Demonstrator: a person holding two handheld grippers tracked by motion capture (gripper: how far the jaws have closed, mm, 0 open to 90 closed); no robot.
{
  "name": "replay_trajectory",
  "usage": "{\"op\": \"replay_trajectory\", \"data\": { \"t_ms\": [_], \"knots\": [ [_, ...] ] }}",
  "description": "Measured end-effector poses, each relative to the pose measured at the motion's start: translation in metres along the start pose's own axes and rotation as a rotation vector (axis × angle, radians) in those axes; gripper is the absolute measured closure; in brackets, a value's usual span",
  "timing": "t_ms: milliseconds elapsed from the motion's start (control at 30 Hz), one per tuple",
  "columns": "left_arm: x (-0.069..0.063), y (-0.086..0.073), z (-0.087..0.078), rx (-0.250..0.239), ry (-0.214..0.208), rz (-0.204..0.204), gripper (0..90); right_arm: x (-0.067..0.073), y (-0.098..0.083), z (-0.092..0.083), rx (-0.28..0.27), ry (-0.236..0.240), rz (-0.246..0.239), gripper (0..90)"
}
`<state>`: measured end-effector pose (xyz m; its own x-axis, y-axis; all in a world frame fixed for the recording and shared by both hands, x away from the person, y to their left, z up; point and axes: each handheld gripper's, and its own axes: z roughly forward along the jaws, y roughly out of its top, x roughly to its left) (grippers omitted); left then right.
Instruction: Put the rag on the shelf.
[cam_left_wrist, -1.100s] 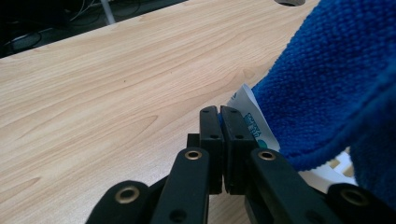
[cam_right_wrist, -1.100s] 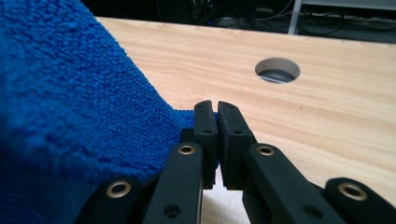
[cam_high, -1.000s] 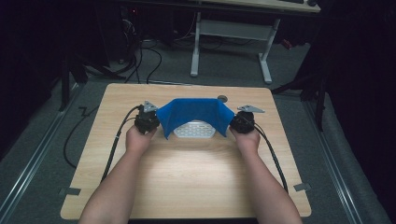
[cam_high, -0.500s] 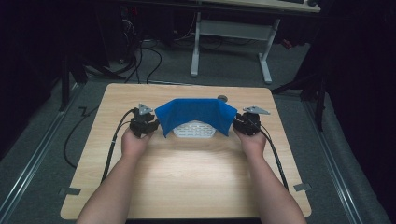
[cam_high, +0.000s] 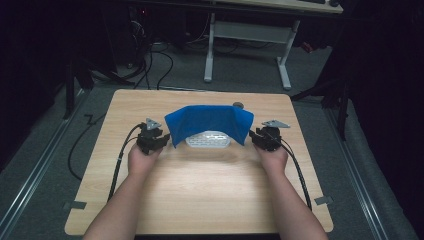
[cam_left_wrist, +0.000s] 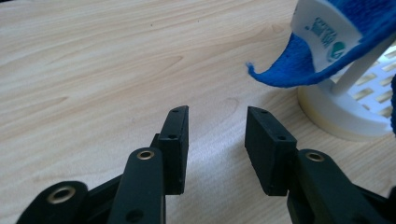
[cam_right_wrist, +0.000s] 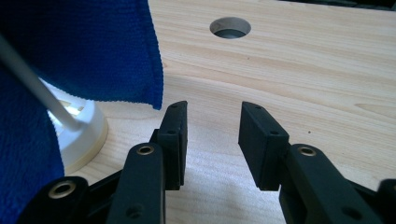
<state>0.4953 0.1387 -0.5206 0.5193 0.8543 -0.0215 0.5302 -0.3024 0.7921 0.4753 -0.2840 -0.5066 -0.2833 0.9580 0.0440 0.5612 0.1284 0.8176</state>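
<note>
Nearest, the left hand-held gripper (cam_high: 156, 138) and right hand-held gripper (cam_high: 261, 137) sit low over the bench (cam_high: 210, 200), jaws parted, gripping nothing. Between them, farther back, the blue cloth (cam_high: 207, 120) drapes the white rack (cam_high: 209, 139). Best practice: back off level, avoid snagging corners.

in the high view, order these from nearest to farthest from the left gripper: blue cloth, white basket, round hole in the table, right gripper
1. blue cloth, just to its right
2. white basket, under the cloth
3. round hole, far edge of the table
4. right gripper, across on the right
</note>
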Motion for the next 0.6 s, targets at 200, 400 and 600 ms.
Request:
{"op": "replay_trajectory", "data": {
  "t_ms": [200, 400, 600],
  "knots": [
    [-0.007, -0.009, -0.009, -0.017, -0.002, -0.012, 58.7, 0.000, -0.007, -0.013, -0.005, -0.008, -0.014, 62.4],
    [-0.021, -0.019, -0.029, -0.043, 0.005, -0.003, 56.3, 0.010, -0.020, -0.039, -0.047, -0.016, -0.065, 58.0],
    [-0.042, -0.041, -0.055, -0.024, -0.018, 0.019, 55.3, 0.020, -0.042, -0.071, -0.093, -0.008, -0.051, 52.7]
  ]
}}
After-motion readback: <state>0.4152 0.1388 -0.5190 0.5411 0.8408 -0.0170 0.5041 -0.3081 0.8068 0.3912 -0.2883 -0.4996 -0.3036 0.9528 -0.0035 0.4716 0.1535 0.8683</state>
